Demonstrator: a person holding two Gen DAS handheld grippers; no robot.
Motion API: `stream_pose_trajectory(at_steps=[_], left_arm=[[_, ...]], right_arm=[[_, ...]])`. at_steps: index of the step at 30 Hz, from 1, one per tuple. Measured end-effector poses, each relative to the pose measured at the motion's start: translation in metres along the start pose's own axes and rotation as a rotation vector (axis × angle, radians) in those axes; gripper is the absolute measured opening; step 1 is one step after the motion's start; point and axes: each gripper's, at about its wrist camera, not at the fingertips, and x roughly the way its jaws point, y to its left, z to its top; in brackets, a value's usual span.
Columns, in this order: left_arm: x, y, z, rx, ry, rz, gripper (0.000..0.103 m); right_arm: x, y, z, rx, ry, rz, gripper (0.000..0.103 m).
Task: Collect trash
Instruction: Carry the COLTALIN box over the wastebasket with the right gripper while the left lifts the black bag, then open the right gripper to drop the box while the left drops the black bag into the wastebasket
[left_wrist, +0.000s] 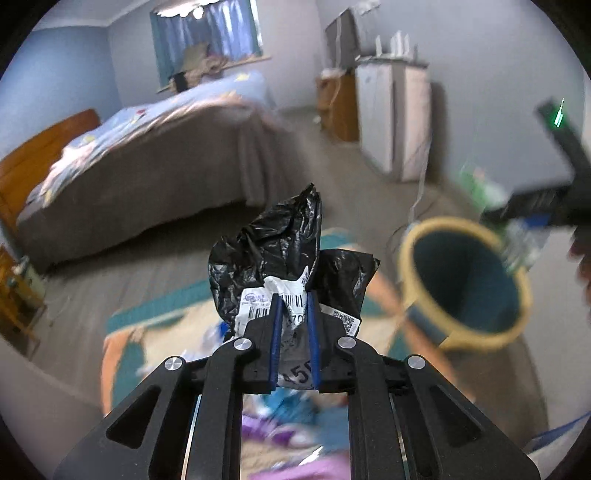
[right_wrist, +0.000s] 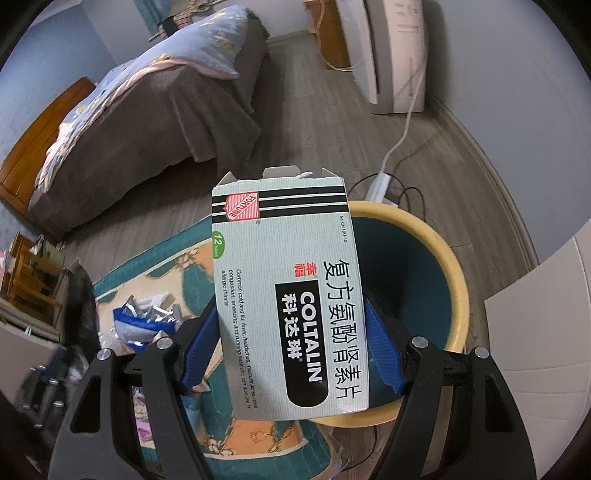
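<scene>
My left gripper (left_wrist: 291, 299) is shut on a crumpled black plastic mailing bag (left_wrist: 266, 251) with a white barcode label, and holds it up above the rug. A round bin with a yellow rim (left_wrist: 410, 258) and a dark teal inside stands to its right. My right gripper (right_wrist: 291, 310) is shut on a flattened white Coltalin medicine box (right_wrist: 284, 258), which hangs over the left part of the bin's yellow rim (right_wrist: 443, 251). The box hides part of the bin's mouth. Several crumpled wrappers (right_wrist: 144, 321) lie on the rug to the left.
A patterned teal and orange rug (right_wrist: 177, 266) covers the floor under the trash. A bed (right_wrist: 147, 110) stands at the back left, and a white cabinet (right_wrist: 391, 55) at the back right. A power strip (right_wrist: 380, 184) with cables lies behind the bin.
</scene>
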Motion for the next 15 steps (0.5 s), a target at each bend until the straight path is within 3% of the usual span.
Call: stream_pose_trajectory(at_steps=[5,11,14,15], left_arm=[[0.02,-0.044,0.034,0.019,0.01,-0.176,0.014],[0.077,-0.098,0.041,0.026,0.085,-0.353,0.014],[0.091,-0.118,0.043,0.081,0.094,-0.354,0.029],[0.095,-0.12,0.044,0.079,0.096,-0.338,0.037]], right_arm=[[0.013,-0.028,-0.004,0.067,0.035,-0.041,0.072],[0.013,-0.055,-0.001,0.191,0.0,-0.062,0.072],[0.01,-0.056,0.001,0.191,-0.025,-0.081,0.09],[0.008,-0.056,0.001,0.187,-0.039,-0.091,0.09]])
